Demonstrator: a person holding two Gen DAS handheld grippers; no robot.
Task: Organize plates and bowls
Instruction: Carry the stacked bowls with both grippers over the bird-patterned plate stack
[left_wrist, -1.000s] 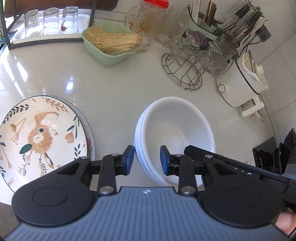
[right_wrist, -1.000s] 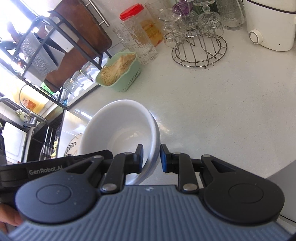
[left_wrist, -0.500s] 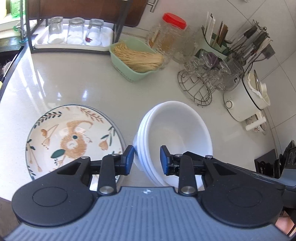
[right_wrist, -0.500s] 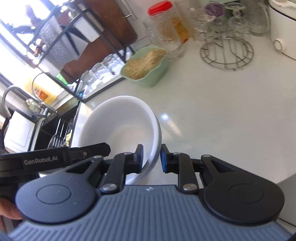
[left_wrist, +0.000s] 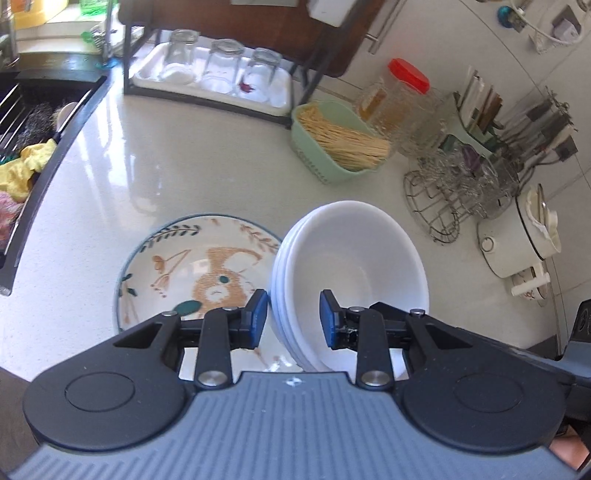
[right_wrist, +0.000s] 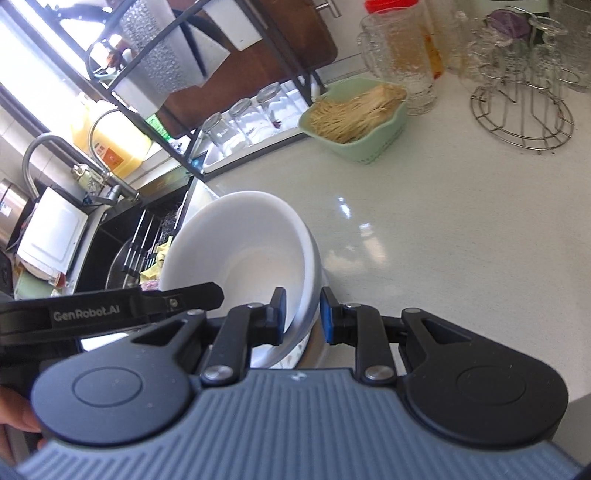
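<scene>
A stack of white bowls (left_wrist: 351, 266) is held in the air over the counter, partly above a patterned plate (left_wrist: 199, 269) with a bear drawing. My left gripper (left_wrist: 293, 319) is shut on the stack's near-left rim, one finger inside and one outside. My right gripper (right_wrist: 302, 314) is shut on the opposite rim of the same bowls (right_wrist: 243, 251). The left gripper's body shows in the right wrist view as a black bar (right_wrist: 110, 310).
A green basket of noodles (left_wrist: 340, 147), a red-lidded jar (left_wrist: 399, 96), a wire glass rack (left_wrist: 458, 195) and a white cooker (left_wrist: 517, 243) stand at the back right. A tray of upturned glasses (left_wrist: 218, 74) is behind. The sink (left_wrist: 29, 122) lies left.
Both grippers have lifted the bowl stack and carried it left, so it now overlaps the patterned plate. The view has pulled back, showing the sink and the rack.
</scene>
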